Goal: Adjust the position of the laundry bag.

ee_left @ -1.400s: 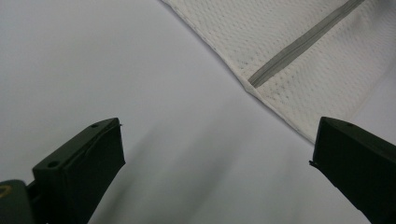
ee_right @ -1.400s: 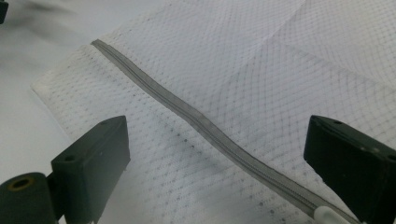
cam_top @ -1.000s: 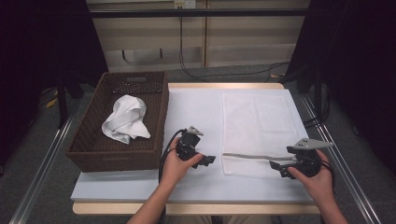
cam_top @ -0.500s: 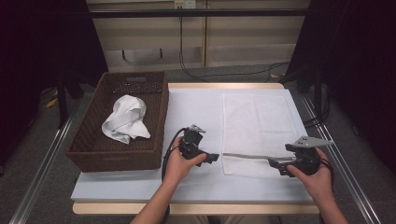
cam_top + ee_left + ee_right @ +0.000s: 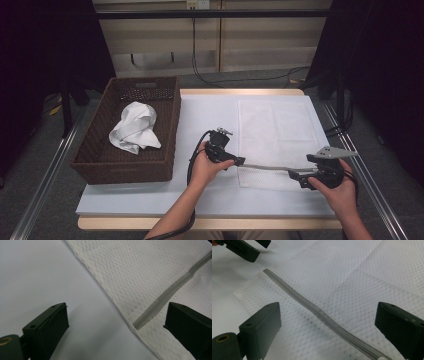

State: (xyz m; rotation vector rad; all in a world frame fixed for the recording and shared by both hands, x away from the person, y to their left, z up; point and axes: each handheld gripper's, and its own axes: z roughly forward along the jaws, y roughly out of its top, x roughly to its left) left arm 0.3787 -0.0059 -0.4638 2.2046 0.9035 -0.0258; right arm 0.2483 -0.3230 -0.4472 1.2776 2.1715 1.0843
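Note:
A white mesh bag (image 5: 275,132) lies flat on the right half of the table, and a grey zipper (image 5: 265,167) runs across it near its front edge. My left gripper (image 5: 239,161) is at the zipper's left end, open; in the left gripper view its jaws straddle the bag's left edge (image 5: 120,312) and the zipper end (image 5: 170,291). At the zipper's right end my right gripper (image 5: 295,175) is open and low over the mesh (image 5: 367,275), its jaws either side of the zipper (image 5: 312,306). The left gripper's jaws (image 5: 244,248) show at the top left of the right gripper view.
A dark wicker basket (image 5: 172,125) stands on the left of the table with a crumpled white cloth (image 5: 135,127) inside. The white table top (image 5: 210,115) is bare between basket and bag. Cabinets and cables lie beyond the far edge.
My left gripper has moved right, up to the zipper's left end. The right gripper has barely shifted. The bag lies as before.

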